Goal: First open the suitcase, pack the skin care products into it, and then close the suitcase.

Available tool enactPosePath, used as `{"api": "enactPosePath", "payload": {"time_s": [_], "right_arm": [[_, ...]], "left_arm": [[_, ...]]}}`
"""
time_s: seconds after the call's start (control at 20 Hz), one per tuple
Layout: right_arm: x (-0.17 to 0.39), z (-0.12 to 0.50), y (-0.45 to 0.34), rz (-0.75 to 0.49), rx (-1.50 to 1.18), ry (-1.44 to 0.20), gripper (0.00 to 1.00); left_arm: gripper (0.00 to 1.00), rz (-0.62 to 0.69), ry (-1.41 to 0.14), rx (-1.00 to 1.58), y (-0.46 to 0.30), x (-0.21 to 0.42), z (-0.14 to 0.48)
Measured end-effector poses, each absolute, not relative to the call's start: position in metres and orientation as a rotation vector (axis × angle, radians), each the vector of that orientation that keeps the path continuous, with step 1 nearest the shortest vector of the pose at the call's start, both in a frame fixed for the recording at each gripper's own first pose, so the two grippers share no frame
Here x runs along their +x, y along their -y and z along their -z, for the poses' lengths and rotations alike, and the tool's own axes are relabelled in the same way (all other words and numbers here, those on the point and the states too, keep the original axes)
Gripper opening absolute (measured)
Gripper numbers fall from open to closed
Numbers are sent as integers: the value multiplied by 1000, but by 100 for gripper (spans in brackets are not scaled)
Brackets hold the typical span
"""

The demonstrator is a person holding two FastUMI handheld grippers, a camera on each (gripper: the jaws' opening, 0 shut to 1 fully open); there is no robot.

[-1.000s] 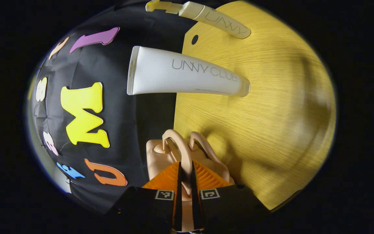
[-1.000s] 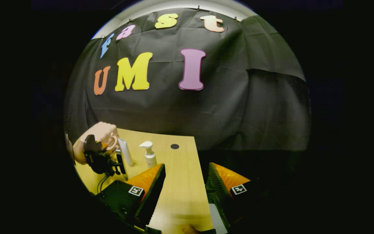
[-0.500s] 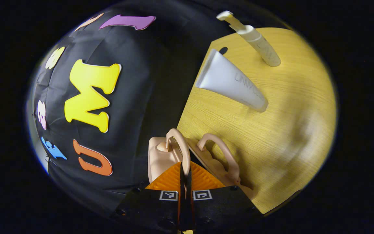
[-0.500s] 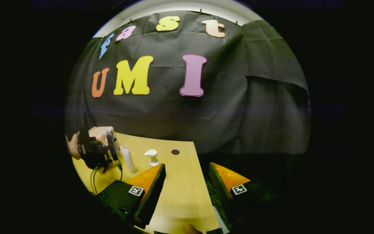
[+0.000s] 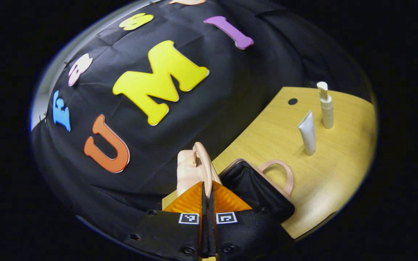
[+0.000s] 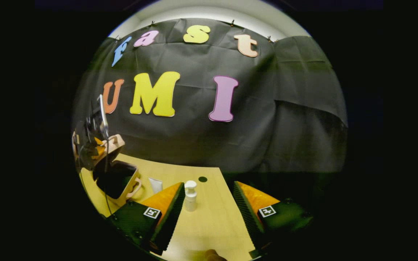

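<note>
One suitcase lid handle (image 5: 199, 159) clamped in left claw (image 5: 207, 203); right claw (image 6: 209, 203) apart over table (image 6: 209, 221).

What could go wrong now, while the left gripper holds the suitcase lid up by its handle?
1. The left gripper pinches only the thin handle of the lid; if it slips, the lid could drop back onto the open suitcase.
2. The tube and the pump bottle stand upright close together; the right gripper, jaws open, could knock one over while reaching for the other.
</note>
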State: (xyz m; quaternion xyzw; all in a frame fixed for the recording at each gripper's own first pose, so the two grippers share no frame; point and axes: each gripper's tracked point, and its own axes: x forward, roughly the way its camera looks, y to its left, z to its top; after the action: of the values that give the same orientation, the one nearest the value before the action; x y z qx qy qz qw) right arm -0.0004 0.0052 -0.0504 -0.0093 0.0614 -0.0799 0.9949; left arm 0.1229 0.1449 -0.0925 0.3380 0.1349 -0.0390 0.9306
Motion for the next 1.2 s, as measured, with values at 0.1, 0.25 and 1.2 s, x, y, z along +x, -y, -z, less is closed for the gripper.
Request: {"api": "enactPosePath", "payload": {"time_s": [0.1, 0.25, 1.2], "right_arm": [[-3, 41, -29, 163, -22, -117, 80], [-7, 28, -61, 175, -40, -109, 79], [-23, 43, -146, 238, -53, -234, 80]], "left_arm": [[3, 66, -246, 621, -180, 117, 77], [2, 60, -213, 531, -234, 113, 64], [6, 19, -511, -247, -513, 156, 297]]}}
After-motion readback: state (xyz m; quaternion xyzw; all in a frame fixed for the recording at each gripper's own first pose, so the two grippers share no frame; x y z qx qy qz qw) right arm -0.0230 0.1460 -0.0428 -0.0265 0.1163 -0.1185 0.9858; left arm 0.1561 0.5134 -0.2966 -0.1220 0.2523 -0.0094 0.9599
